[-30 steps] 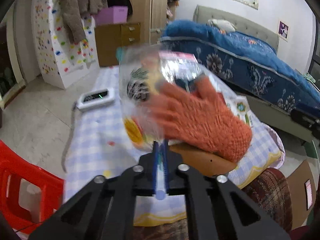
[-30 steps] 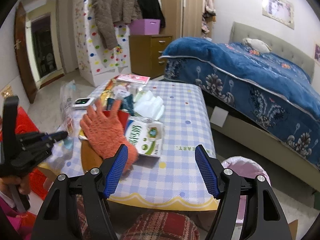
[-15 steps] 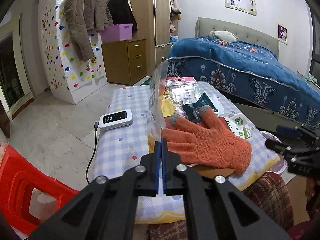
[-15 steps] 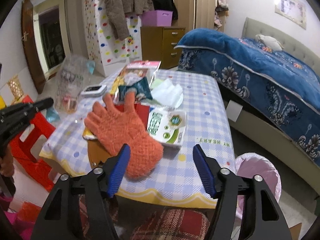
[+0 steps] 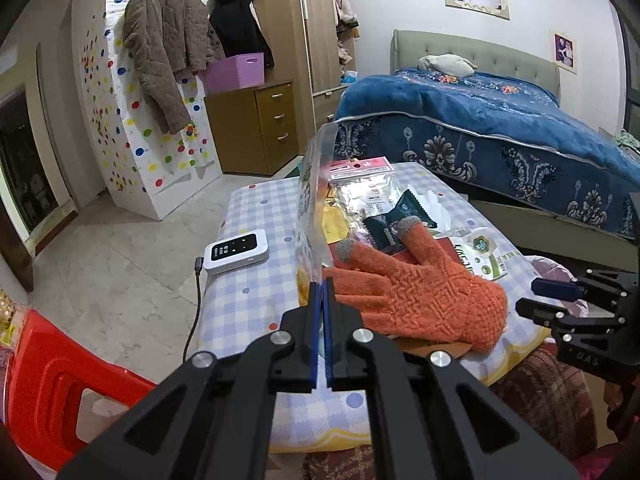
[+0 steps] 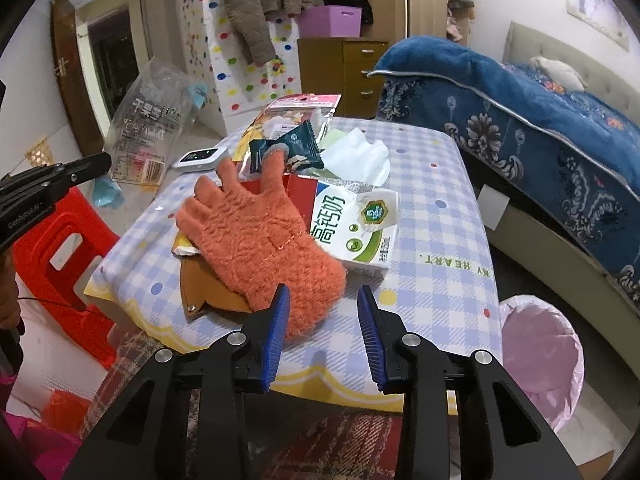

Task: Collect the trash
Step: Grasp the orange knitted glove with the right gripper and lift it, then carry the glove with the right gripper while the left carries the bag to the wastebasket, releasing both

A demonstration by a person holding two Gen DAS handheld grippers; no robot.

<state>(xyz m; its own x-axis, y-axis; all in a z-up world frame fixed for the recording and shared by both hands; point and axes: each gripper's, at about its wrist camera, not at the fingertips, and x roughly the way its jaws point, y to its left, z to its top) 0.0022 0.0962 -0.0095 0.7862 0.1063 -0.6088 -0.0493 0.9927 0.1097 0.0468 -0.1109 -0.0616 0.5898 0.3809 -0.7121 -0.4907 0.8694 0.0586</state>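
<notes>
My left gripper (image 5: pixel 322 294) is shut on the lower edge of a clear printed snack bag (image 5: pixel 311 200), which stands edge-on above the checked table (image 5: pixel 244 292). The right wrist view shows that bag (image 6: pixel 146 120) hanging left of the table from the left gripper (image 6: pixel 86 166). My right gripper (image 6: pixel 323 300) is low over the table's near edge with its jaws closing. The cuff of an orange knitted glove (image 6: pixel 260 236) lies partly between them, beside the left pad and clear of the right pad. The right gripper (image 5: pixel 548 298) appears at the right in the left wrist view.
Under and beyond the glove lie a milk carton (image 6: pixel 354 224), a dark green wrapper (image 6: pixel 290 148), a pink-topped packet (image 6: pixel 304 106), white tissue (image 6: pixel 358 156), a brown leather piece (image 6: pixel 210 294) and a white device (image 6: pixel 200 158). A pink-lined bin (image 6: pixel 540 344) stands right, a red stool (image 6: pixel 56 240) left.
The snack bag in my left gripper has swung from broadside in front of the lens to edge-on. My right gripper has sunk toward the glove's cuff and its jaws have narrowed.
</notes>
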